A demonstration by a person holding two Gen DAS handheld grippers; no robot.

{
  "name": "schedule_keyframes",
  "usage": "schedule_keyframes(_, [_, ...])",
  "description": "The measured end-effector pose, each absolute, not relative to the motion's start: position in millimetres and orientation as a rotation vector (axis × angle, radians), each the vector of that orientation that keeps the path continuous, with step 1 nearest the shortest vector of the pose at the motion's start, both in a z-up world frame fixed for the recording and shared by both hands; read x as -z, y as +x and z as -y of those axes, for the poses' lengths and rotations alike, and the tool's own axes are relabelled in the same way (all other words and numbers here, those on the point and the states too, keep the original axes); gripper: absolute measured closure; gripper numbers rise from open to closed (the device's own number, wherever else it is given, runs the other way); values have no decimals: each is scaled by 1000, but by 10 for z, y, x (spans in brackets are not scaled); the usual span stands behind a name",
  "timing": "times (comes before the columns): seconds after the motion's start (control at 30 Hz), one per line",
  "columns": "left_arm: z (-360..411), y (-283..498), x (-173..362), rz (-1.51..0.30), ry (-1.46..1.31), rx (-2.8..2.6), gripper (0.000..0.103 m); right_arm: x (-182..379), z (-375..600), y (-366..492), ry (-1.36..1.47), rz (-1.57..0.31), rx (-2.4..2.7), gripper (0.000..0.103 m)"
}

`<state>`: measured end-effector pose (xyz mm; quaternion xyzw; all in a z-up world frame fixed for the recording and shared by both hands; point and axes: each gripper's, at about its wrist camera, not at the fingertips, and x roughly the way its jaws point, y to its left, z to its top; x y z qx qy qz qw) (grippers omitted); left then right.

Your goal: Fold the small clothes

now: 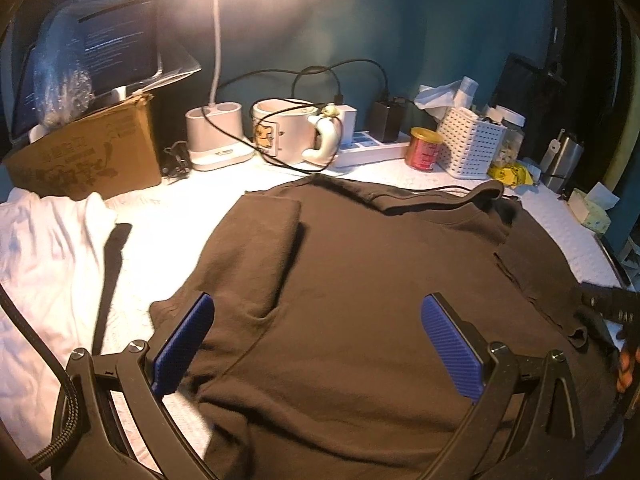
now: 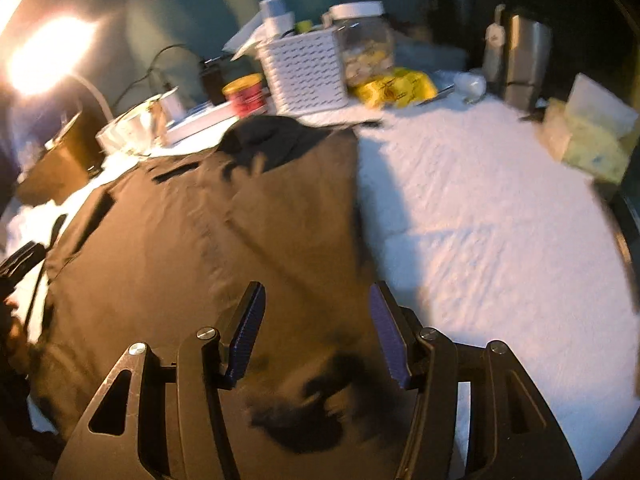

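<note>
Nearest, the left claw (image 1: pixel 316 320) hangs over the brown shirt (image 1: pixel 360 280) with its blue pads (image 1: pixel 450 346) spread wide and nothing between them. The right claw (image 2: pixel 316 320) stands over the shirt's right edge, its jaws parted and empty (that view is blurred). The shirt lies flat on the white-covered desk (image 2: pixel 480 220), its left sleeve folded in over the body. Left of the shirt lies a white garment (image 1: pixel 44 256). Beyond the shirt's collar stand a white mug (image 1: pixel 286 130), a red tin (image 1: pixel 424 149) and a white basket (image 1: pixel 472 142); left of the mug sits a cardboard box (image 1: pixel 88 148).
</note>
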<state>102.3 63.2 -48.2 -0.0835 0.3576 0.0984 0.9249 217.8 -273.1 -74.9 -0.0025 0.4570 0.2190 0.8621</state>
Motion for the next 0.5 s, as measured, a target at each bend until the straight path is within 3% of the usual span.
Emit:
schedule_keyframes(0.4, [-1280,1052,635,-781,-151,-215,1,771,2341,1838,-61,-993,-525,45])
schedule_keyframes(0.5, [-1515,1197,756,-812,-222,-164,8,724,2312,1820,-57,-982,-503,45])
